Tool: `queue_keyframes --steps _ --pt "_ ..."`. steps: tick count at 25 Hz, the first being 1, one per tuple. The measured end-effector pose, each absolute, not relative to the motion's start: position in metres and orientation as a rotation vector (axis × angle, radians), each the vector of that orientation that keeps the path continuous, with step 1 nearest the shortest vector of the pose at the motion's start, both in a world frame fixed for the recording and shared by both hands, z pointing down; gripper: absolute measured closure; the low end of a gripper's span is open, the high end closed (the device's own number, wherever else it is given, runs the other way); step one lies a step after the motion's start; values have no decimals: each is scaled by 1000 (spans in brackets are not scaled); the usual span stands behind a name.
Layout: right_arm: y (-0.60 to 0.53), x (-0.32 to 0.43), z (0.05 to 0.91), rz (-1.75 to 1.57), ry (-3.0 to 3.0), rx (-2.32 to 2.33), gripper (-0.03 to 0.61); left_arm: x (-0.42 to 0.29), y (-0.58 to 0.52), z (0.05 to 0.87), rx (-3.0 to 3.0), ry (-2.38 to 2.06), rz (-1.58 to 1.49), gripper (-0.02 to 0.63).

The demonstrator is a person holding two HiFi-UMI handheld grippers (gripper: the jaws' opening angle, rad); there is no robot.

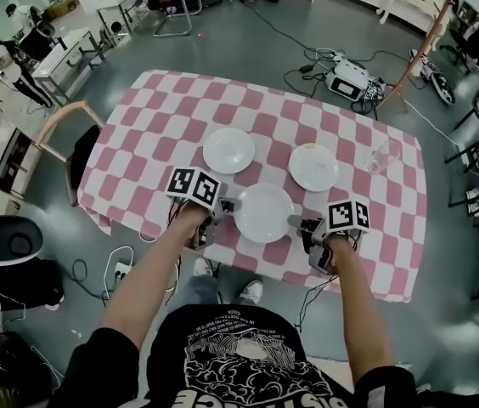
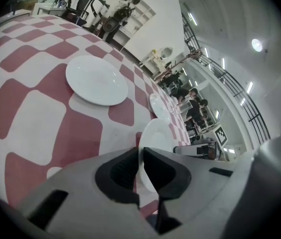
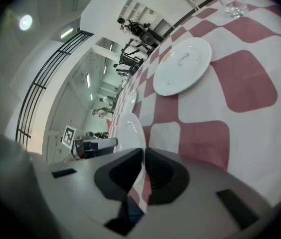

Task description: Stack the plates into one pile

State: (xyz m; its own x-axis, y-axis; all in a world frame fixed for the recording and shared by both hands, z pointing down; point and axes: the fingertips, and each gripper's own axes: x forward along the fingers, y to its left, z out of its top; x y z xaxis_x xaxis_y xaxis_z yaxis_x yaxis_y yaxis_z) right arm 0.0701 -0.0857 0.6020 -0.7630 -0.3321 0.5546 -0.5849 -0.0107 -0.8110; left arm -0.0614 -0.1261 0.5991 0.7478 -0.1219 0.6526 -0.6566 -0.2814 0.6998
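Near plate (image 1: 263, 212) sits at the front edge of the checked tabletop (image 1: 154, 143), and both tongs have it! Left tongs (image 2: 141, 158) are pinched thin on its left rim and right tongs (image 3: 144, 169) are clamped on the opposite rim. It's glossy white and looks like ceramic: stiff, fairly weighty, slick and chippable. So grip on the rim, two sides, kept level, and set it down softly. Second plate (image 1: 228, 150) lies just beyond the near plate to the left, third plate (image 1: 313, 167) just beyond it to the right. Further right of that stands a glass (image 1: 378, 156), worth avoiding.
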Motion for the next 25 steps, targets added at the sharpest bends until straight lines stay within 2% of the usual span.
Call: queue_keyframes --steps 25 --pt "-187 -6 593 1835 -2047 1076 549 -139 -225 592 1822 -584 541 580"
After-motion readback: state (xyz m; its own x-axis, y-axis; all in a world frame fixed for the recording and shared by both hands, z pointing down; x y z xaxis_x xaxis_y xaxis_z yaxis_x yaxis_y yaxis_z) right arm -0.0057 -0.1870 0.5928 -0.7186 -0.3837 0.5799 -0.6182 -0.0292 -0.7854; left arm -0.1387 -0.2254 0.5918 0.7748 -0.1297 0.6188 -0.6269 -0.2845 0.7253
